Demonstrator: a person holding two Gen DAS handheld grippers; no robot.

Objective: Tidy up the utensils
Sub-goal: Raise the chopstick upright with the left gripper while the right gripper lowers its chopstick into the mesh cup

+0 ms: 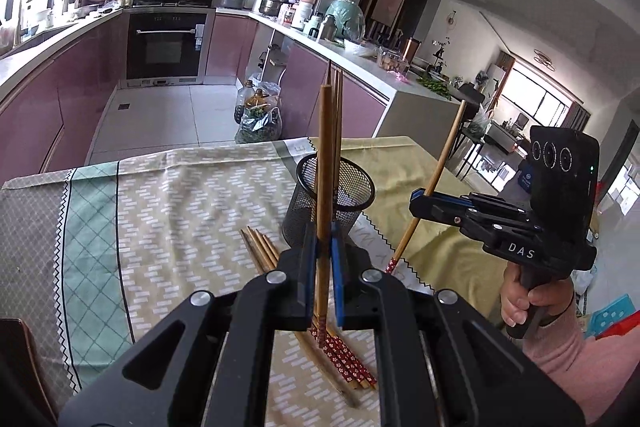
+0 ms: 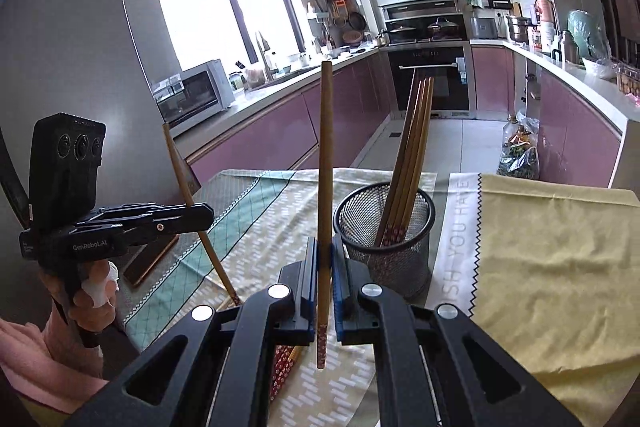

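From your left wrist, your left gripper point(image 1: 323, 243) is clamped on one chopstick point(image 1: 325, 163) before the mesh cup point(image 1: 348, 195), loose chopsticks point(image 1: 348, 359) on the counter point(image 1: 180, 211); from your right wrist, your right gripper point(image 2: 324, 259) pinches another chopstick point(image 2: 325, 163) beside that cup.

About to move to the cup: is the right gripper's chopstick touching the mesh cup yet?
Apart. The right wrist view shows the chopstick pinched in the right gripper, standing left of the mesh cup with tablecloth visible between them.
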